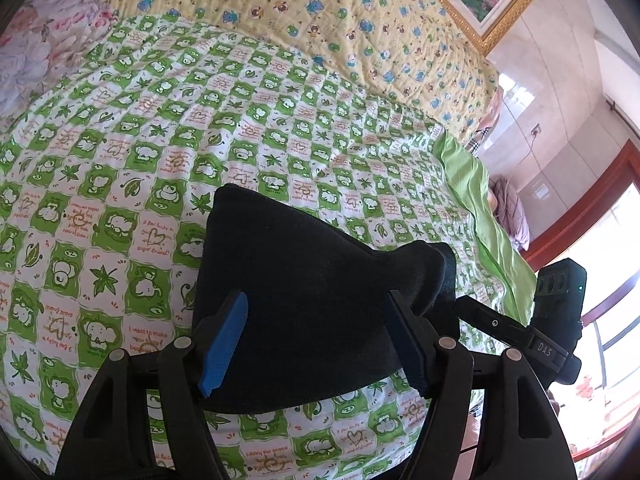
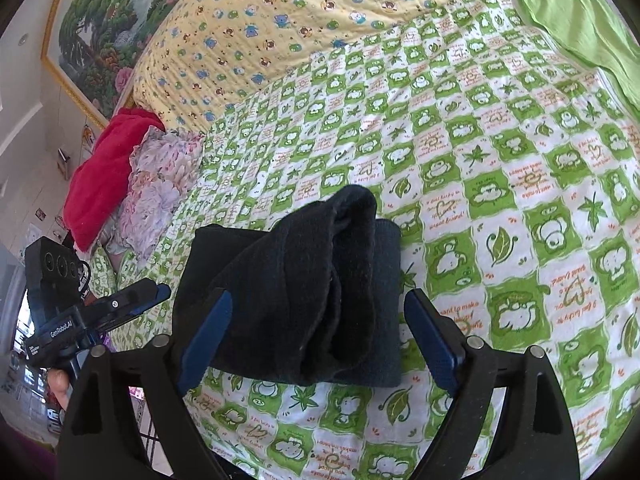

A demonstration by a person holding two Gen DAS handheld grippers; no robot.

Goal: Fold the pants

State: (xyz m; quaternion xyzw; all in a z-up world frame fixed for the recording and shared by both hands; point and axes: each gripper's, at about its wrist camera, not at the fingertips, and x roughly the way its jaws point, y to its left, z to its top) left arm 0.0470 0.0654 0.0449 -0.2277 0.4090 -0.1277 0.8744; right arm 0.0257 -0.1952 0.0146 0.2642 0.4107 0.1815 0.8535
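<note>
On the bed, atop a green-and-white checked sheet (image 2: 500, 184) printed with cartoon animals and leaves, lie the black pants (image 2: 304, 292), folded into a compact bundle with thick layered folds bunched toward its middle. From the right wrist view, the right gripper (image 2: 320, 340) has its two blue-padded fingers (image 2: 208, 336) spread wide on either side of the bundle; the left pad overlaps the cloth's near edge in the picture, while the right pad stands clear over bare sheet, so neither presses on the fabric. From the left wrist view, the left gripper (image 1: 316, 340) is likewise wide open, its blue fingers (image 1: 224, 344) straddling the same pants (image 1: 304, 288); the cloth fills the gap between them, yet the pads do not squeeze it, though whether they brush it I cannot tell. Each camera catches the other gripper at the frame's side, just beside the bundle. Beyond the sheet lies a yellow quilt (image 1: 304, 12) dotted with small bears, and a plain green cloth (image 1: 476, 200) trails along the sheet's far edge. A red garment (image 2: 104, 184) and a floral cloth (image 2: 160, 184) are heaped near the bed's corner under a framed landscape painting (image 2: 104, 20).
</note>
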